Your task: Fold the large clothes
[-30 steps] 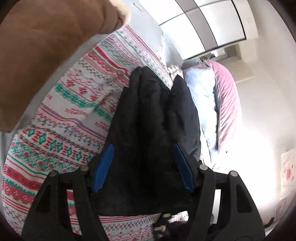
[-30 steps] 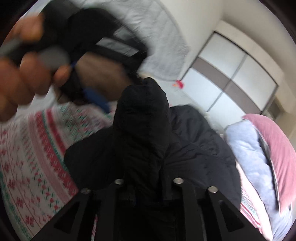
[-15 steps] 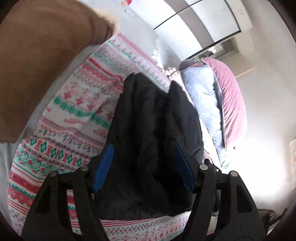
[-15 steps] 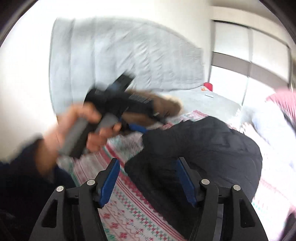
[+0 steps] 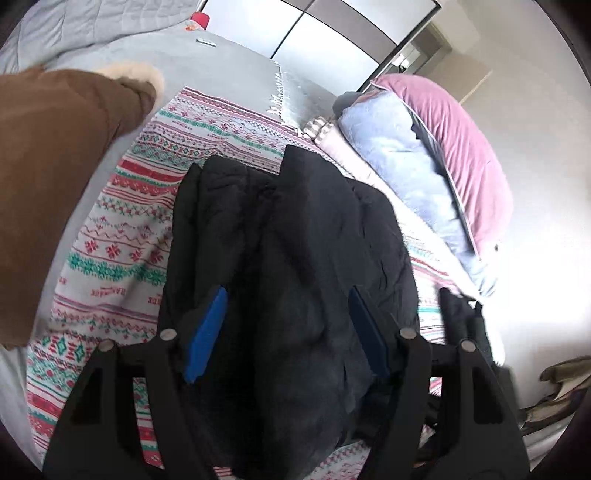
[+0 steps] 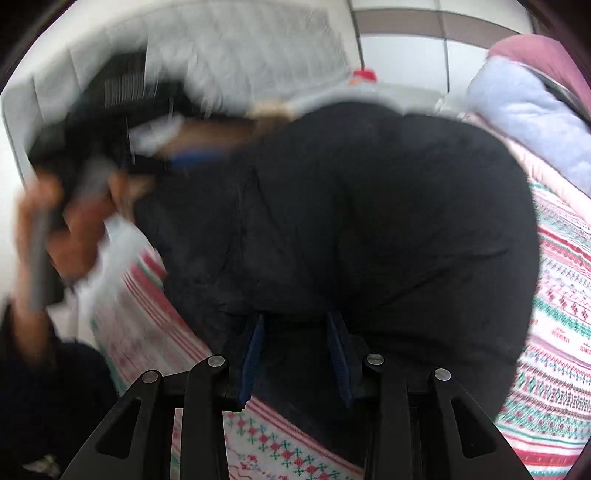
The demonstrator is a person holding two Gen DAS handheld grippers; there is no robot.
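Note:
A black puffy jacket [image 5: 295, 258] lies bunched on a patterned red, green and white blanket [image 5: 122, 240]. In the left wrist view my left gripper [image 5: 287, 295] hovers over the jacket, blue pads wide apart and pressing on nothing. The right wrist view is blurred. There a hand [image 6: 70, 229] holds the left gripper [image 6: 122, 147] at the jacket's [image 6: 369, 203] far left edge. My right gripper [image 6: 295, 317] is at the jacket's near edge. Its jaws are closing, with dark fabric between the pads, which do not visibly press on it.
A brown fur-trimmed coat [image 5: 55, 166] lies at the left on the grey bedcover [image 5: 221, 70]. A pale blue pillow [image 5: 406, 158] and a pink pillow [image 5: 461, 147] sit at the right by the wall. White wardrobe doors [image 5: 332, 22] stand behind the bed.
The right gripper let go of the raised jacket fold, swung to the jacket's near edge, opened wide and then narrowed. The left gripper rose and rolled, still open. The jacket has settled lower.

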